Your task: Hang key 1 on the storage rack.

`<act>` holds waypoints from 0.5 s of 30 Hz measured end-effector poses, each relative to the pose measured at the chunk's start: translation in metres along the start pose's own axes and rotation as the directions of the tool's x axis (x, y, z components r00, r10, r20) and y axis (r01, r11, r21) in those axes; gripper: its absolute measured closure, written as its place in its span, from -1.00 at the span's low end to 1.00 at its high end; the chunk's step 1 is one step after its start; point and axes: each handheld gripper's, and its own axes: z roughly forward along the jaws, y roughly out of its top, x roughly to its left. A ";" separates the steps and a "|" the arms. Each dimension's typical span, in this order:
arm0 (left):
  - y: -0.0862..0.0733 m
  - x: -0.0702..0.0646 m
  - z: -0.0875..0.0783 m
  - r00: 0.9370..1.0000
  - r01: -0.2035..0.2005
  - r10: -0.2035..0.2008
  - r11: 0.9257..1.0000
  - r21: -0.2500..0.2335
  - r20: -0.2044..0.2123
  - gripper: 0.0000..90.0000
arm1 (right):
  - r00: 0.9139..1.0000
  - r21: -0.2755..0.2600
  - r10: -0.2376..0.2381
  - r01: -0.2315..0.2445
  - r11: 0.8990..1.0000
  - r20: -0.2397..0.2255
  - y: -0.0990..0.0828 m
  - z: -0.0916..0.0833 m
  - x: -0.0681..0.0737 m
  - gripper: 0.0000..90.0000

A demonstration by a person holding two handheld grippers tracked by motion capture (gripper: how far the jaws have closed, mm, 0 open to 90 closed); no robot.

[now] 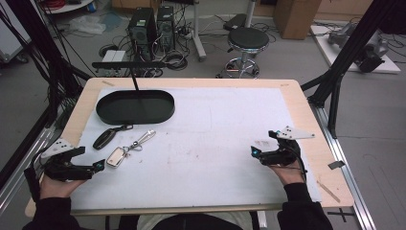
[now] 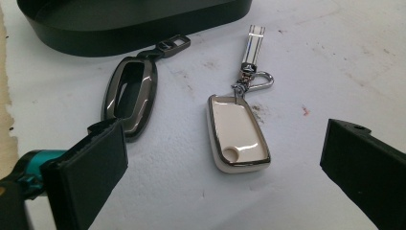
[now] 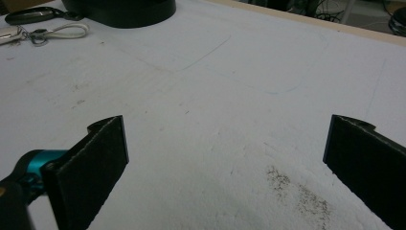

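White key fob (image 2: pixel 238 132) w/ long axis away from cam, ring end far

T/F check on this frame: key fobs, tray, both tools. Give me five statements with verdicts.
1. The left tool stands open, with nothing between its jaws. True.
2. The white key fob lies inside the black tray. False: it lies on the white mat, in front of the tray.
3. The dark key fob lies between the tray and the left tool. True.
4. The right tool is shut on the white key fob. False: it is open over bare mat, far from both fobs.
5. A metal clip and strap are attached to the white key fob. True.
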 end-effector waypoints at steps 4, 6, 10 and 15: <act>0.000 0.001 -0.001 1.000 0.003 -0.003 1.000 -0.008 -0.008 -0.94 | 1.000 0.008 -0.001 0.001 1.000 -0.004 -0.001 0.000 0.000 -0.99; 0.000 0.001 -0.001 1.000 0.005 -0.005 1.000 -0.011 -0.008 -0.94 | 1.000 0.009 -0.004 0.004 1.000 -0.005 -0.001 0.000 0.001 -0.99; 0.000 0.002 0.000 1.000 0.000 0.000 1.000 -0.008 -0.009 -0.94 | 1.000 0.012 0.001 -0.001 1.000 -0.008 -0.001 0.000 0.002 -0.99; 0.001 0.003 0.002 1.000 0.006 -0.006 1.000 -0.007 0.002 -0.94 | 1.000 0.030 -0.007 0.008 1.000 -0.004 -0.002 0.003 0.002 -0.99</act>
